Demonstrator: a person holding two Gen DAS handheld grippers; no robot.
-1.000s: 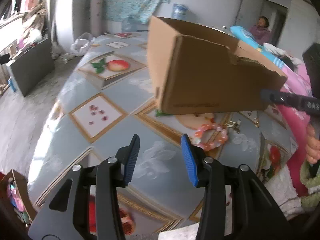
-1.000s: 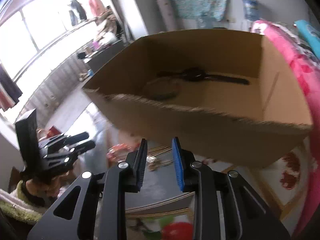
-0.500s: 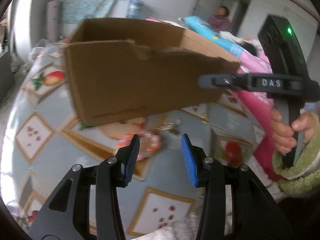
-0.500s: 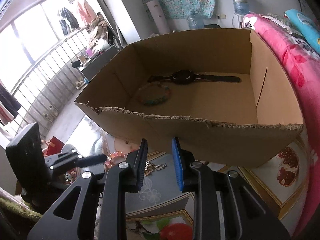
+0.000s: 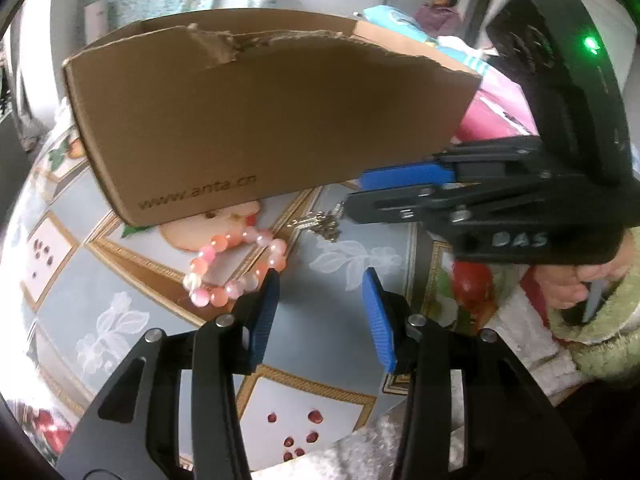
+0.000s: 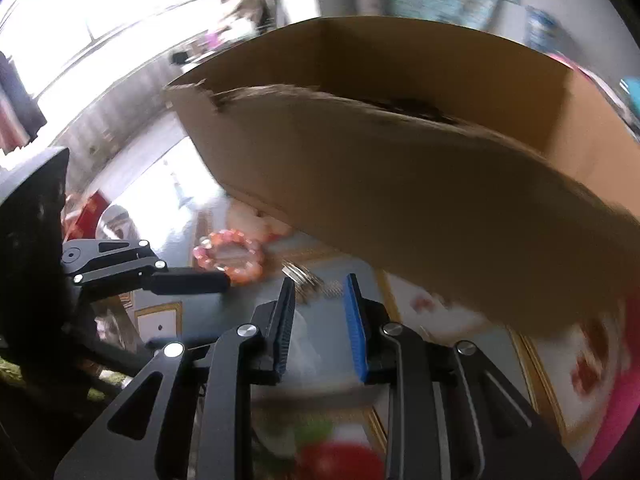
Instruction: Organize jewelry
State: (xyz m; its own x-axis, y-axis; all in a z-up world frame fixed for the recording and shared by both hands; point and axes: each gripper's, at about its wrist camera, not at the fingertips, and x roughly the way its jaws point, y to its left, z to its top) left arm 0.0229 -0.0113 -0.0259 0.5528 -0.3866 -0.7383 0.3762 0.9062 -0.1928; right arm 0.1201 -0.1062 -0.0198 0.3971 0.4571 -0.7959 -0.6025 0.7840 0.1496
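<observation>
A pink bead bracelet (image 5: 236,268) lies on the patterned tablecloth (image 5: 120,320) just in front of an open cardboard box (image 5: 260,120). A small silver metal piece (image 5: 320,222) lies to its right. My left gripper (image 5: 320,316) hovers open over the cloth, its left finger beside the bracelet, nothing between the fingers. My right gripper (image 5: 354,194) reaches in from the right, tips next to the metal piece. In the blurred right wrist view the right gripper (image 6: 320,320) stands narrowly open and empty behind the metal piece (image 6: 308,276), with the bracelet (image 6: 230,258), the left gripper (image 6: 188,282) and the box (image 6: 400,184) around it.
A hand in a fluffy green sleeve (image 5: 576,280) holds the right gripper. Pink bedding (image 5: 496,112) lies past the table's right edge, and a person (image 5: 440,4) sits far back. A dark blurred shape (image 6: 400,106) lies inside the box.
My left gripper has swung right, so the bracelet and the right gripper now sit close in front of it. The right gripper has dropped low by the metal piece; the box's inside is mostly lost from view.
</observation>
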